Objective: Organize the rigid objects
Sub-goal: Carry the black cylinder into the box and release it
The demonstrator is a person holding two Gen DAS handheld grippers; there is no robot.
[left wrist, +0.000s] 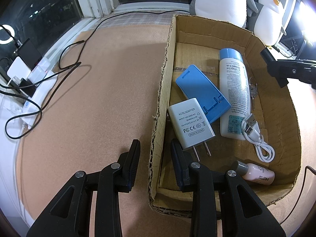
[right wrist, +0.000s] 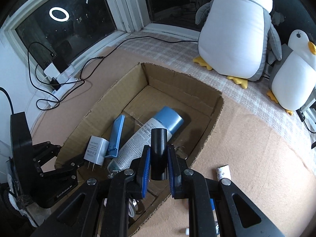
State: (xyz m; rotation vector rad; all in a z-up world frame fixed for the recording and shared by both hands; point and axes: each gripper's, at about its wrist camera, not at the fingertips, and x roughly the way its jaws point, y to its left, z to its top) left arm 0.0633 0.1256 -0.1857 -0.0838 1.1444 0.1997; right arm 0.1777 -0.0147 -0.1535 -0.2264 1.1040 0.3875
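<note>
The right gripper (right wrist: 158, 159) tilts steeply down over the cardboard box (right wrist: 183, 83), its blue-padded jaws clamped on a black cylinder (right wrist: 158, 154) standing upright between them. The left gripper (left wrist: 155, 159) straddles the box's left wall at about 6 o'clock, jaws narrowed onto the cardboard edge. Inside lie a white adapter (left wrist: 189, 125), a blue stand (left wrist: 203, 94), a white bottle (left wrist: 234, 94), a coiled cable (left wrist: 258, 138) and a small pink bottle (left wrist: 256, 172). Plush penguins (right wrist: 237, 31) sit by the dark window at 1 o'clock. Keys beside the white bottle are mostly hidden.
</note>
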